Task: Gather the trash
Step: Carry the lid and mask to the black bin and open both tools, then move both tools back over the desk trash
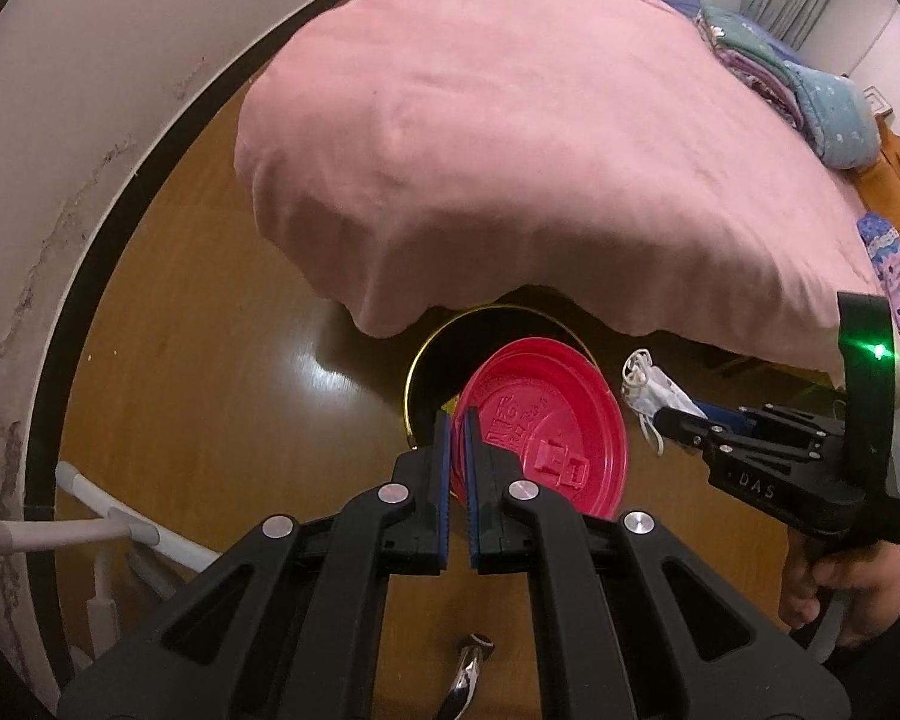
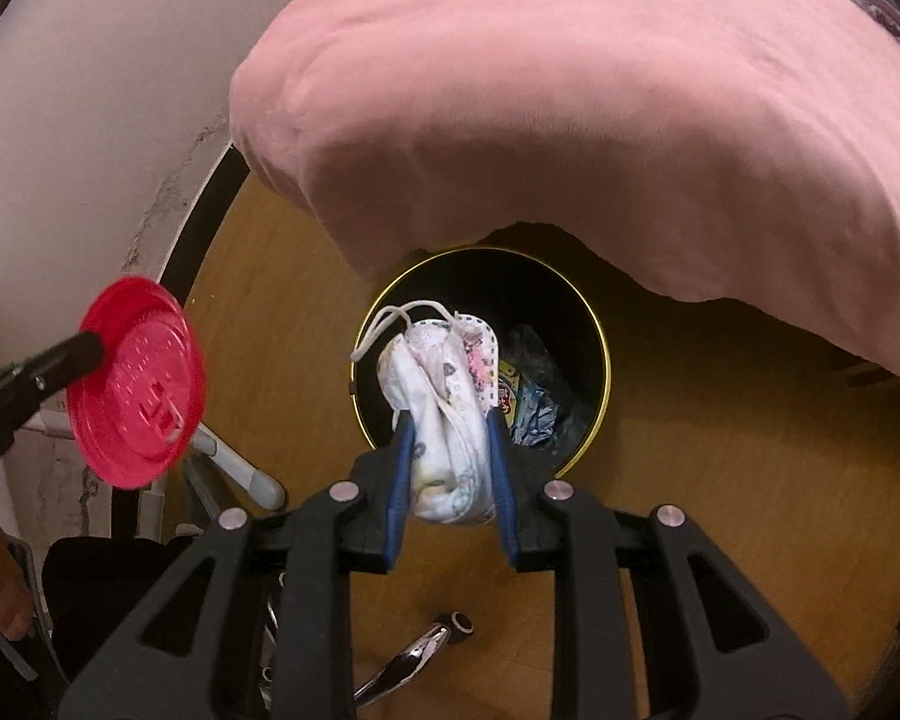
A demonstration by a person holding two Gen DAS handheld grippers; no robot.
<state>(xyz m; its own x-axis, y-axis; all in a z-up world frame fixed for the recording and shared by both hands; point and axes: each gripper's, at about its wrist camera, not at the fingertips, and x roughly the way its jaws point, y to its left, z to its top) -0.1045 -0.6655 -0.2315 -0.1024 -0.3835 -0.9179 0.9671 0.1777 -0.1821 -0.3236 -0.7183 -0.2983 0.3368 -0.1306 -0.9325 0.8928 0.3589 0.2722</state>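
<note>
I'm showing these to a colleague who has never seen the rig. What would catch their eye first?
The red lid, pinched at its edge by the left gripper, stands out brightest, near the bin. Next, the crumpled white mask clamped in the right gripper, over the bin's rim. Behind both, the pink blanket overhangs the bin, which already holds wrappers.

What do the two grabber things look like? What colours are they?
Both are black plastic claws built from slotted bars with round silver bolts. The left gripper and right gripper each have two fingers with ribbed blue pads. The right one shows white "DAS" lettering and a green light. A bare hand with a dark cuff grips it.
</note>
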